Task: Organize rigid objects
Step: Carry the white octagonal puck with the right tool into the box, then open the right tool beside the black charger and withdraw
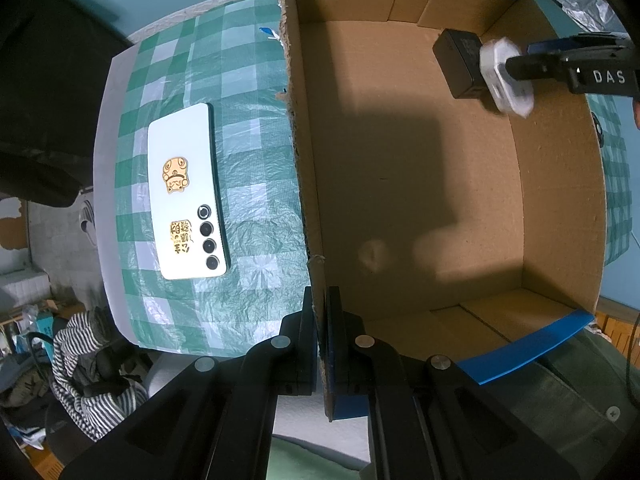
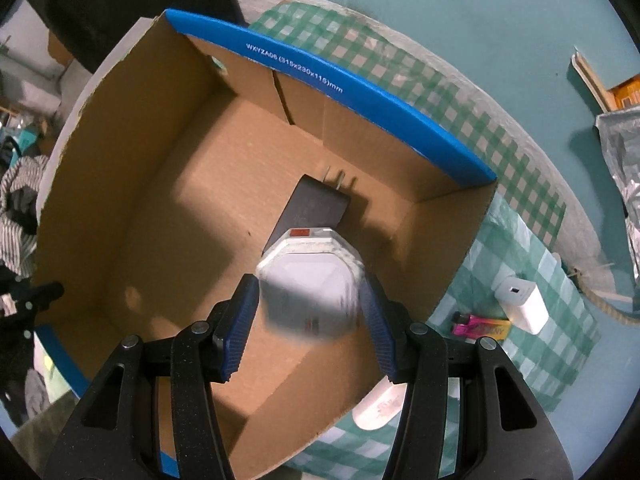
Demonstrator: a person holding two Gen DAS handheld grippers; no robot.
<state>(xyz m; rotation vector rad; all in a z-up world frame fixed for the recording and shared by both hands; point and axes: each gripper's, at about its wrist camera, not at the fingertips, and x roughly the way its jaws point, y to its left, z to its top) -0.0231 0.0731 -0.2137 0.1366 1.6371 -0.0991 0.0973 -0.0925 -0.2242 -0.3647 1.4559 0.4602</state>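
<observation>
We log the left gripper (image 1: 322, 308) pinched on the cardboard box (image 1: 304, 152) wall at lower centre, the right gripper (image 2: 308, 320) clamping a white adapter (image 2: 310, 284) above a black charger (image 2: 316, 204).

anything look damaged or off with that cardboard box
The brown cardboard box has a ragged, torn top edge along the wall beside the checked cloth; that is the wall the left gripper pinches. Nothing else stands out.
</observation>
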